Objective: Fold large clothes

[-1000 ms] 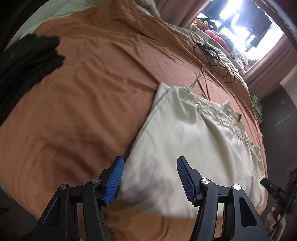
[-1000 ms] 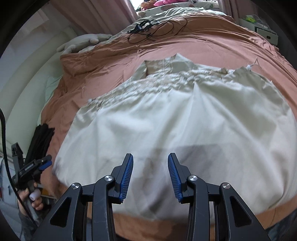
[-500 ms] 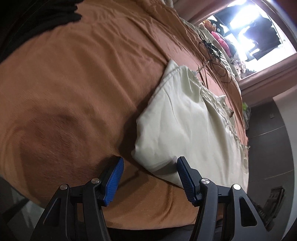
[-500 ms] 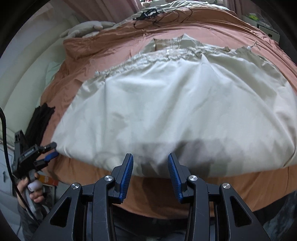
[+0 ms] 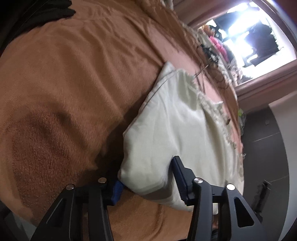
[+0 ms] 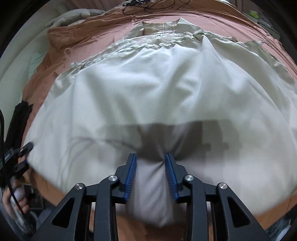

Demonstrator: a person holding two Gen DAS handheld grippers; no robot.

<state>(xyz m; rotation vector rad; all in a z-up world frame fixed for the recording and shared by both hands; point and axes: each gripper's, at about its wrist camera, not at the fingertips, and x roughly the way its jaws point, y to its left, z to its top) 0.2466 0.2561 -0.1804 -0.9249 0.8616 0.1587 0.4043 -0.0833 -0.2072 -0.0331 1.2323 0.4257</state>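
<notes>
A large cream garment lies spread on a brown bedspread, its gathered, lacy end towards the far side. My left gripper is at the garment's near-left corner. Its jaws are closing with the corner between them, and the cloth covers most of the left pad without bunching. In the right wrist view the same garment fills the frame. My right gripper is at the near hem, jaws closing, with a puckered fold of cloth pinched between the blue pads. The left gripper shows at that view's left edge, held by a hand.
Black clothing lies at the bedspread's far left, also visible as black clothing in the right view. Tangled dark cables and a pale pillow sit at the far end. A bright window is beyond. The bed's near edge runs just below both grippers.
Both grippers sank towards the garment's near hem and their jaws narrowed. The left came around the near-left corner. The right now has cloth bunched between its pads.
</notes>
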